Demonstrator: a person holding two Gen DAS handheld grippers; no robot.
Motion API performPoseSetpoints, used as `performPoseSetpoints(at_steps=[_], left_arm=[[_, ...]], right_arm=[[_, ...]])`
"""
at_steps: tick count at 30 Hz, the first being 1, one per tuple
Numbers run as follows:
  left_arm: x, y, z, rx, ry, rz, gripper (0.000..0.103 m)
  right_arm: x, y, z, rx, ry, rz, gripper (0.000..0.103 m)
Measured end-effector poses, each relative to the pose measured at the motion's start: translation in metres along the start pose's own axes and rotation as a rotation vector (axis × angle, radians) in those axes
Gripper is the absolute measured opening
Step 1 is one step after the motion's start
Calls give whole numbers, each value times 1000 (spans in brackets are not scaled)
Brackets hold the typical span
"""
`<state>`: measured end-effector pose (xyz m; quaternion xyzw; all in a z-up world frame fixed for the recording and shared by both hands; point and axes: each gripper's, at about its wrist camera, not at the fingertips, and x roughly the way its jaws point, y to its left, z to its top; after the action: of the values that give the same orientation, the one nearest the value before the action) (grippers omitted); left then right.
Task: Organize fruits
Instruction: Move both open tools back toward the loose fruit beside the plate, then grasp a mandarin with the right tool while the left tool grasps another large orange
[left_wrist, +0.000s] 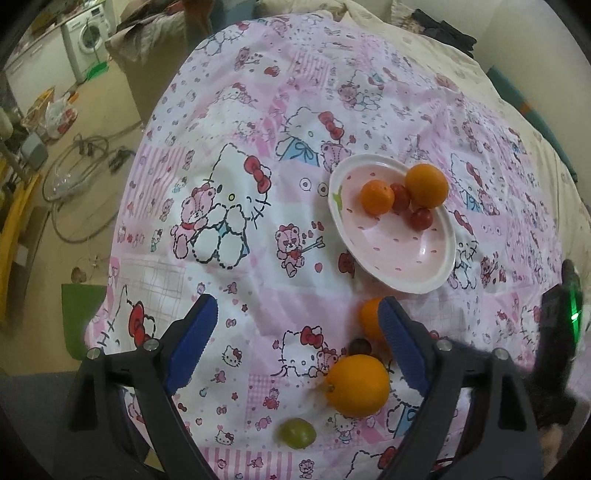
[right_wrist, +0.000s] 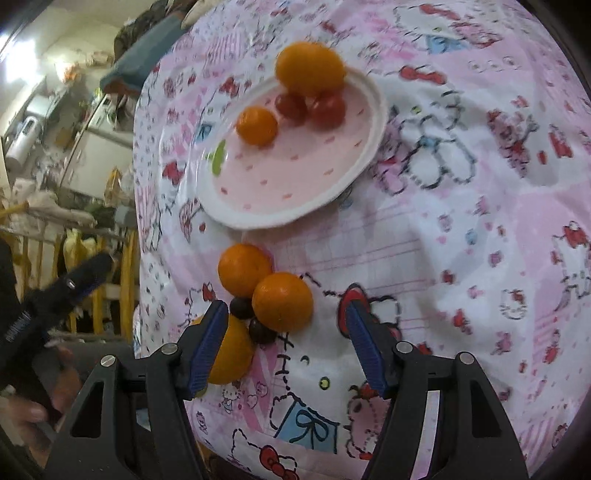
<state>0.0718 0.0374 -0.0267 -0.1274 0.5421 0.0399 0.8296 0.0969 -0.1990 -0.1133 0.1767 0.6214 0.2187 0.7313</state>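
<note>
A pink cartoon-print sheet (left_wrist: 229, 155) covered the bed I was working over. On it sat the pink plate (left_wrist: 432, 266), white-rimmed and oval, its long axis running from near me away to the left in the left wrist view. At its far end lay two oranges (left_wrist: 426, 184) (left_wrist: 376, 196) and two small red fruits (left_wrist: 400, 197) (left_wrist: 421, 218), all touching.

More fruit waited loose on the sheet, just short of the plate. In the right wrist view, two oranges (right_wrist: 245, 269) (right_wrist: 283, 301) touched each other, with two dark grapes (right_wrist: 242, 307) (right_wrist: 260, 331) tucked against them. A larger orange (right_wrist: 232, 354) lay half hidden behind my right gripper's (right_wrist: 286, 341) left finger. A green grape (left_wrist: 296, 432) sat apart, seen from the left wrist.

Both tools stood apart and empty: my left gripper (left_wrist: 295, 343) spread wide over bare sheet, the right one lined up near the closest orange but not around it.

I judged the oranges firm, light and prone to roll on the soft bedding, so I would take one across its widest middle. Being round, they pointed nowhere in particular. The grapes looked soft, slick and easily crushed, and wanted a gentle squeeze.
</note>
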Motion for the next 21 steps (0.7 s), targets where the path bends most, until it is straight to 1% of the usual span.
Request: performPoseSetpoints(at_steps=[2, 8, 11, 16, 21], left_arm=[[0, 1, 0, -10, 8, -6, 86], [0, -2, -2, 3, 19, -16, 86], [2, -1, -2, 2, 27, -17, 86], [6, -2, -3, 2, 39, -16, 86], [12, -9, -10, 48, 49, 2, 86]], right_arm=[[8, 4, 0, -24, 14, -19, 67], [32, 8, 3, -65, 52, -64, 50], [33, 11, 3, -89, 48, -74, 45], [27, 14, 1, -122, 35, -84, 44], [9, 8, 3, -86, -15, -74, 44]])
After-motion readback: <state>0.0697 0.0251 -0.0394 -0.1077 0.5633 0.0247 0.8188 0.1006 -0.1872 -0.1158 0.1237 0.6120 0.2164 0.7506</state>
